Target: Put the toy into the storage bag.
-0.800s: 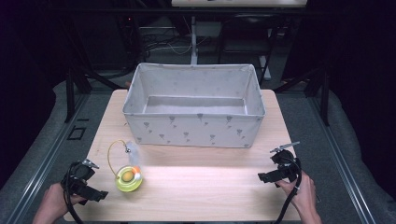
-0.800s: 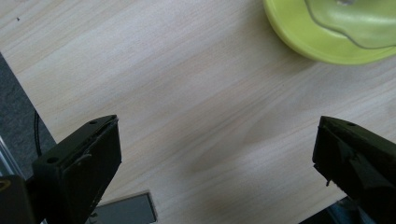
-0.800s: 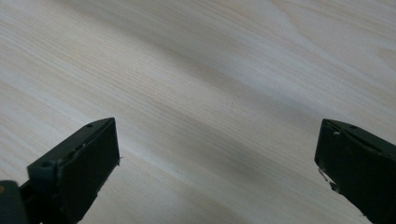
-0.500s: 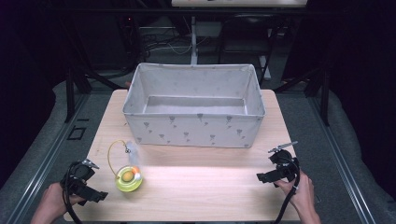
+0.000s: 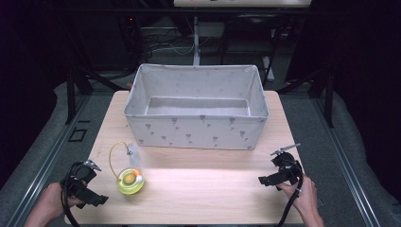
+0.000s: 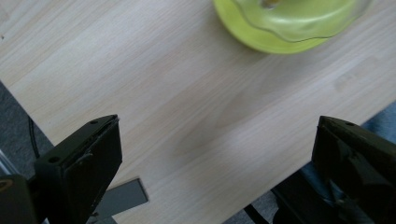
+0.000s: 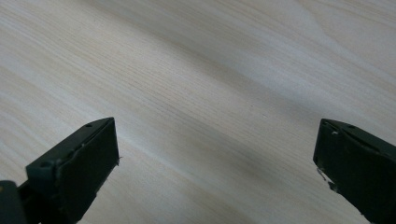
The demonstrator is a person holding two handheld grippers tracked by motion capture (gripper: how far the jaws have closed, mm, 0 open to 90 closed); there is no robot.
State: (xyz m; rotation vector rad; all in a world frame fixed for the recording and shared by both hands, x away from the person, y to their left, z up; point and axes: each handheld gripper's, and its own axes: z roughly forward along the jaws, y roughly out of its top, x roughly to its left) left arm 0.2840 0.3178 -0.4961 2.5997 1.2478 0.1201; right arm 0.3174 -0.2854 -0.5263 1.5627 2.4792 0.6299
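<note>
Resting near the front-left corner of the bench (image 5: 198, 189), the left gripper (image 5: 94, 189) has its fingers (image 6: 84, 163) wide apart with only bare wood between them. A yellow-green toy (image 5: 130, 180), round and apparently clear-domed over a small orange piece, lies just beside that gripper on the bench, a thin yellow loop (image 5: 113, 156) rising from it. The right gripper (image 5: 272, 177), well apart at the front-right, likewise holds its fingers (image 7: 79, 158) wide over bare wood. A grey fabric bin (image 5: 196, 132) stands behind.
</note>
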